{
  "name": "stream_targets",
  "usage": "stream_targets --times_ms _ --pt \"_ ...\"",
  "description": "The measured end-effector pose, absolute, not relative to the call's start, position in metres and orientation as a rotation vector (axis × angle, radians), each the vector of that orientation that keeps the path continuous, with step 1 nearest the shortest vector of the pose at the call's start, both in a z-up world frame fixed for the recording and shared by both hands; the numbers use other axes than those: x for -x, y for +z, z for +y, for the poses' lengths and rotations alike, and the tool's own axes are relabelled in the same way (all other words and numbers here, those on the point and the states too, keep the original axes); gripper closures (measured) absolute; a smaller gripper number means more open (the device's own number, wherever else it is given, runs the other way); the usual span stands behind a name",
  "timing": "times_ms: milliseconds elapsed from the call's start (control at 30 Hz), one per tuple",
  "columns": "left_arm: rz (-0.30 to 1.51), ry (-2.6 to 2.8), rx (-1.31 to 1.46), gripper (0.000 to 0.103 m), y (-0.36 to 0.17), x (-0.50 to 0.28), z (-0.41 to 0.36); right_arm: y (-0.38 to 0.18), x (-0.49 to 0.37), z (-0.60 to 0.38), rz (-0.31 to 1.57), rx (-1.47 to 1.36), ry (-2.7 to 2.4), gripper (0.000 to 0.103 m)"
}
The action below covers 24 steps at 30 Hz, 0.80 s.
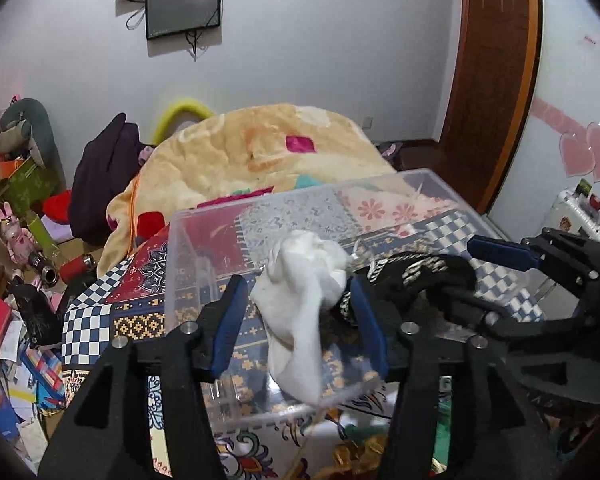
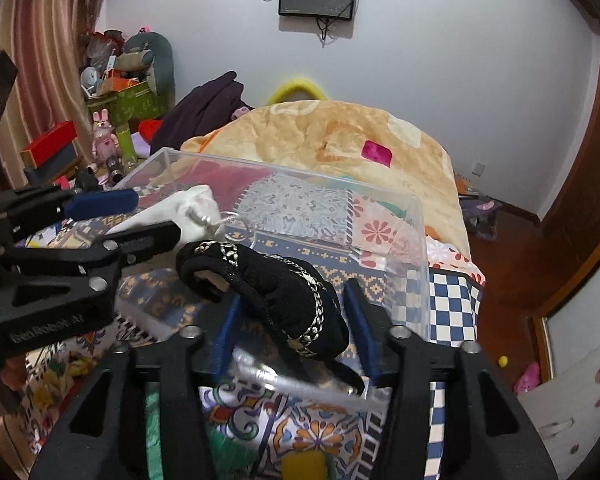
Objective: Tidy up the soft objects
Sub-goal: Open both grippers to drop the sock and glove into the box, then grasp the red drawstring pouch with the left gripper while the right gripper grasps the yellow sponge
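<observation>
Both grippers hang over a clear plastic bin (image 1: pixel 380 196) that stands on a patchwork bedspread (image 1: pixel 92 324), and each has a soft thing between its fingers. The left gripper (image 1: pixel 300 304) has its blue pads spread wide, and a white sock (image 1: pixel 300 300) droops between them, bunched at the top and trailing down over the bin's near rim. It seems to touch only the right-hand pad, so the sock looks let go or nearly so, though I cannot tell for certain. The right gripper (image 2: pixel 292 308) is likewise spread, with a black glove with silver braid trim (image 2: pixel 276 292) lying across the gap and over the bin's near edge; whether a pad bears on it I cannot tell. Next to the white sock a small metal ring (image 2: pixel 236 226) shows. By my judgement the step in hand is dropping these two pieces into the bin. The next move calls for lifting both grippers clear without dragging cloth out, and nudging the hanging ends inward so nothing slides off the near rim.
</observation>
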<state>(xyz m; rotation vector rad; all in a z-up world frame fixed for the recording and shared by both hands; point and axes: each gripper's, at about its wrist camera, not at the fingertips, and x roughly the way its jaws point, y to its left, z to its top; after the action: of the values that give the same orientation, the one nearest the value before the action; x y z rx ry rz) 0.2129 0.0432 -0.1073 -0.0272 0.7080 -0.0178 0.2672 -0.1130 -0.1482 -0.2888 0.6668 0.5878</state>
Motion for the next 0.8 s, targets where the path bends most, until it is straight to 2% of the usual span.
stream_targets --times_ms 400,467,800 --pt "0.585 -0.047 0.077 0.037 -0.065 -0.16 0.048 -0.121 -0.233 -0.139 0.551 0.267 0.623 0.041" --pt "0.573 -0.052 0.073 0.035 -0.063 -0.15 0.047 -0.12 -0.229 -0.147 0.538 0.245 0.619 0.035" --pt "0.659 -0.095 0.088 0.033 -0.1 -0.121 0.038 -0.148 -0.212 -0.172 0.595 0.183 0.581 0.033"
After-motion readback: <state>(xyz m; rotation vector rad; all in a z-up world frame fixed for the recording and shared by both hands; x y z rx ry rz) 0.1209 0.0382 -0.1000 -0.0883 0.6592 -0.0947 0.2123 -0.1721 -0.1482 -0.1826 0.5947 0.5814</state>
